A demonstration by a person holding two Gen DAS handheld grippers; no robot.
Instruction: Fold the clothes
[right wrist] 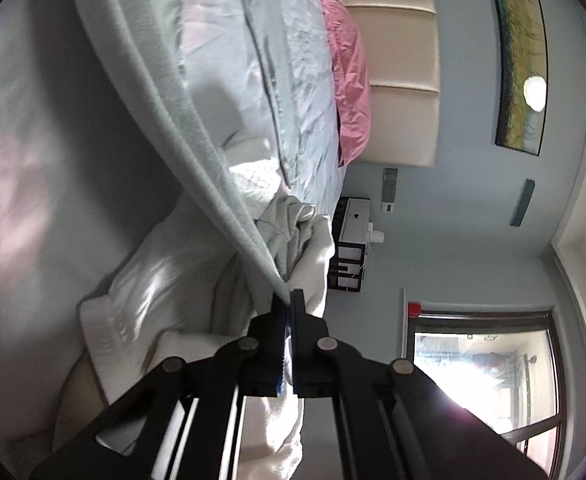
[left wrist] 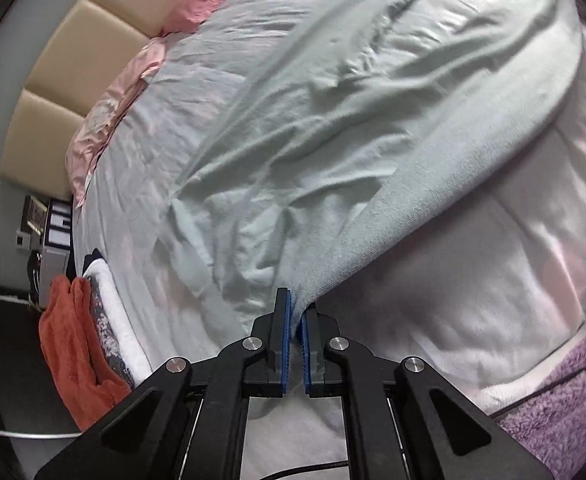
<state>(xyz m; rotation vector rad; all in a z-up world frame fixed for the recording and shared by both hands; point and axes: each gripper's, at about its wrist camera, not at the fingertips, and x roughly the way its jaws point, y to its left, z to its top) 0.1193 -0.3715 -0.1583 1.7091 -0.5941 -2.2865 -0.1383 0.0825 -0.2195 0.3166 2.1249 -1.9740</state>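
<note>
Garment: pale green garment (left wrist: 373,92) hangs stretched above the bed (left wrist: 473,280), lifted, not folded flat; slack middle could drag the bedding.
Clothes pile: folded stack (left wrist: 93,320) at the bed's left edge, close enough to snag.
Left gripper (left wrist: 296,320): clamped on one corner; thin bite may slip.
Right gripper (right wrist: 289,312): pinching the taut hem; same risk.

pale mint knit garment (left wrist: 373,128) stretched taut and lifted above the bed.
</note>
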